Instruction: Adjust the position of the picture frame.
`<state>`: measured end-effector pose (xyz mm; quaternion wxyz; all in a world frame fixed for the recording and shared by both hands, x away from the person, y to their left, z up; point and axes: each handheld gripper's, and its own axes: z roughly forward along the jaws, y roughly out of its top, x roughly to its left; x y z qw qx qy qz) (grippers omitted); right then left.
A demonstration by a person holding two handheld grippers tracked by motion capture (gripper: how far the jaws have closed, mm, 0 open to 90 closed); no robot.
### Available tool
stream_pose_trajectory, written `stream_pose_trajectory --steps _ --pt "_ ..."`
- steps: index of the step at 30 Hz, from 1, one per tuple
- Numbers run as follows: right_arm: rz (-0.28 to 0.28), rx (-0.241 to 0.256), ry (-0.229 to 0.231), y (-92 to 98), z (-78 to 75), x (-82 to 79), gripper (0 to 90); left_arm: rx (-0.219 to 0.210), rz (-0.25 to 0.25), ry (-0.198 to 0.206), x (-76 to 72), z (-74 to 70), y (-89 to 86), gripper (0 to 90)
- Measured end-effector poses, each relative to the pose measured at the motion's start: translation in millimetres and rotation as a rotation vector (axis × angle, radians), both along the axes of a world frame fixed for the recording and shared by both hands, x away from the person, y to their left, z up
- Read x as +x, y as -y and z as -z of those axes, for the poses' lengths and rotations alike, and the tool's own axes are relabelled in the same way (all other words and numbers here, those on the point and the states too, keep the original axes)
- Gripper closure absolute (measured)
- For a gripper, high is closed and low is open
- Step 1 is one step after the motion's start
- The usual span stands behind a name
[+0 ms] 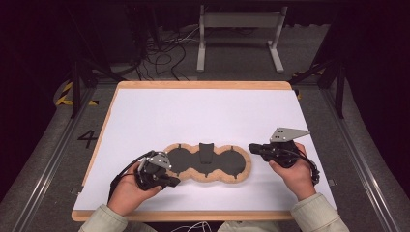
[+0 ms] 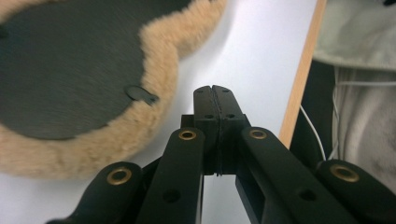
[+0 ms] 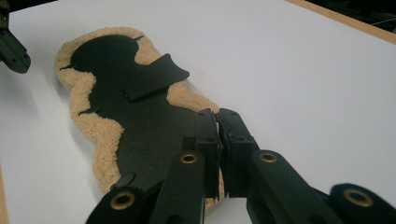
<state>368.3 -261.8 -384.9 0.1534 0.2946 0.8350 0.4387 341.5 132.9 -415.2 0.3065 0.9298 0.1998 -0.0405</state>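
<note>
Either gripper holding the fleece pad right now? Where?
Neither. The left gripper is shut on nothing beside the fleece pad; the right gripper is shut empty over its end.

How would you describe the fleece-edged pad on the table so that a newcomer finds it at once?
On the white table, near its front edge, lies a long flat black three-lobed pad. Tan fleece trims its wavy outline, and a black flap sits at its middle.

Pad (image 1: 208, 163): matt black leather-like face, fuzzy tan fleece rim, woolly and rough. Table (image 1: 203, 113): smooth matt white sheet with a pale wood edge. Right gripper (image 3: 218, 116) and left gripper (image 2: 213, 93): matt black plastic fingers with shiny brass rivets.
</note>
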Motion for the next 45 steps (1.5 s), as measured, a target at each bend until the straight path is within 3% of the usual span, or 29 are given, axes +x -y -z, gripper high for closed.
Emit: stream_pose_trajectory --steps 8,12,13,14,19,21,25,28,32,33,34,35,37,40,43,45 --pt "-0.005 -0.009 -0.008 -1.4 2.6 -0.9 87.2 0.081 0.024 -0.033 5.5 11.5 9.2 90.0" --pt "-0.006 -0.01 -0.006 -1.9 2.2 -2.3 87.2 0.125 -0.006 -0.013 7.6 14.9 11.8 90.0" --pt "-0.007 -0.011 -0.006 -2.0 2.1 -2.5 87.2 0.143 -0.024 0.021 9.2 16.3 12.2 90.0" --pt "-0.007 -0.011 -0.006 -2.2 2.1 -2.7 87.2 0.157 -0.038 0.027 9.7 17.2 12.3 90.0" --pt "-0.009 -0.012 -0.007 -2.7 2.4 -2.9 87.1 0.132 -0.056 0.015 14.1 20.7 10.5 90.0" --pt "-0.009 -0.011 -0.006 -2.5 2.2 -3.4 87.1 0.137 -0.075 0.06 18.1 21.3 10.1 90.0" --pt "-0.004 -0.009 -0.009 -1.8 2.0 -3.8 86.8 0.129 -0.139 0.058 25.2 22.6 10.9 90.0" --pt "-0.004 -0.009 -0.009 -1.7 2.0 -4.1 86.8 0.12 -0.176 0.096 34.9 24.0 11.4 90.0" --pt "0.0 -0.01 -0.017 -2.1 3.3 -3.4 86.8 0.112 -0.216 0.112 45.6 25.2 12.1 90.0" --pt "0.0 -0.013 -0.019 -3.1 4.0 -3.2 86.8 0.099 -0.234 0.14 53.7 26.5 12.0 90.0" --pt "-0.001 -0.016 -0.02 -3.8 4.4 -3.0 86.8 0.085 -0.261 0.093 53.5 27.2 12.6 90.0" --pt "-0.001 -0.02 -0.022 -5.1 5.1 -2.7 86.8 0.077 -0.256 0.121 57.5 28.0 11.5 90.0" --pt "-0.001 -0.031 -0.025 -7.5 6.5 -1.1 87.1 0.056 -0.262 0.1 59.1 28.4 9.5 90.0" --pt "0.015 -0.046 -0.034 -10.5 8.5 4.7 88.2 0.022 -0.26 0.108 56.6 25.0 6.3 90.0" --pt "0.039 -0.071 -0.046 -13.8 11.2 15.2 90.0 -0.04 -0.264 0.103 52.2 19.4 1.4 90.0" --pt "0.051 -0.098 -0.074 -16.5 14.3 24.7 90.0 -0.069 -0.263 0.101 49.7 16.6 -1.6 90.0"
